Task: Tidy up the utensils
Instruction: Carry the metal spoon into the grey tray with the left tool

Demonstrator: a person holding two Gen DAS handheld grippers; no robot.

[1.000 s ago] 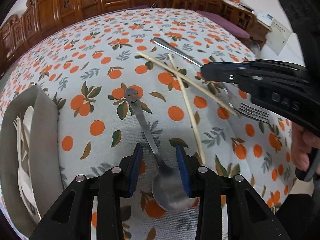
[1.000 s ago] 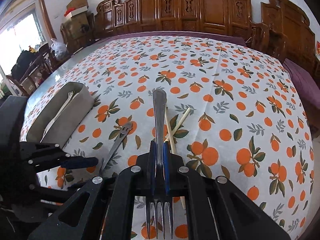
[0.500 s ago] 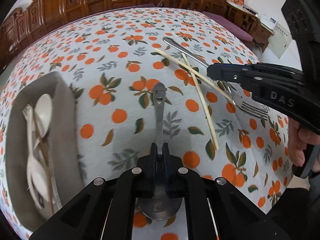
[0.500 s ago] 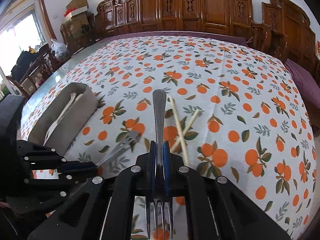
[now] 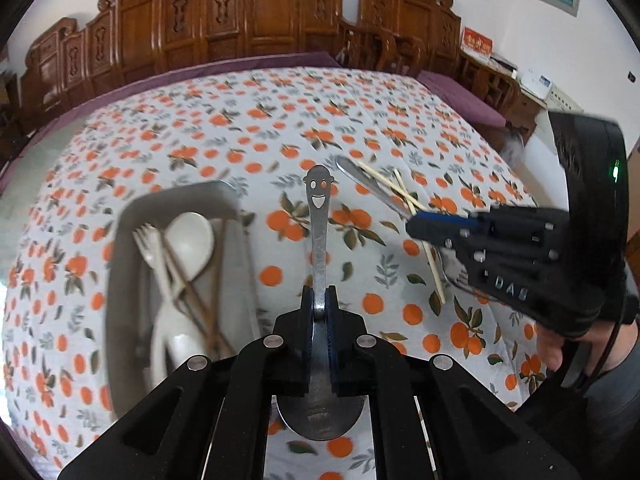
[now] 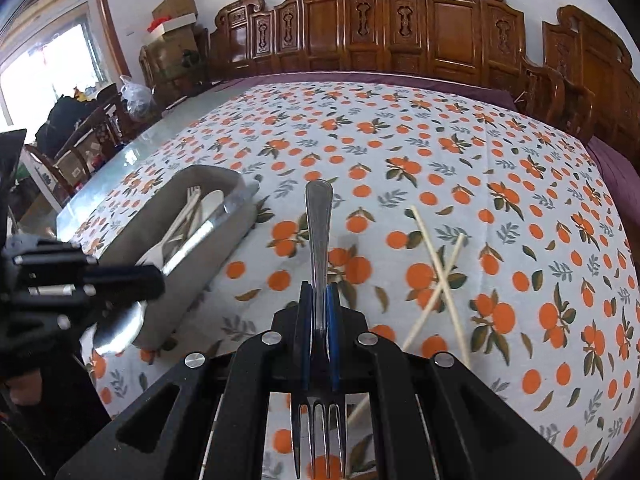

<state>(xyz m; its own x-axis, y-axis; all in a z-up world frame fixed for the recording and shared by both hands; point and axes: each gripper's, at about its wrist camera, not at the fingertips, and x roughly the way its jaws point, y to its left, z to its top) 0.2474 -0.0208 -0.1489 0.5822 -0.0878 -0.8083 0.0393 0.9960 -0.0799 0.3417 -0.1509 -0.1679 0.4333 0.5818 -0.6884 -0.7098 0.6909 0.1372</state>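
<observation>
Counting the utensils: two are gripped, one metal spoon and one metal fork. Two pale chopsticks lie crossed on the tabletop, and one grey tray holds several more pieces.

Both fingers of the left gripper are pressed narrow on the spoon's neck. Its flat steel handle runs straight ahead of the fingers and ends in a cut-out smiling face, while the round, shiny bowl sits behind them, close to the camera. The spoon is held up off the cloth, just right of the tray.

Both fingers of the right gripper are likewise closed on the fork. Its smooth, rounded handle points forward from the fingers and its four tines hang behind them, near the lens. The chopsticks, thin straight sticks forming an X, lie on the cloth to the right of these fingers.

Left of the left fingers sits the tray, a rounded rectangular box with matte walls. Inside it I count one cream spoon with an oval bowl, one cream fork and some brown chopsticks lying across them; their exact number is blurred.

The tabletop is covered with a white cloth printed with oranges and leaves. Carved wooden chairs line its far edge.
</observation>
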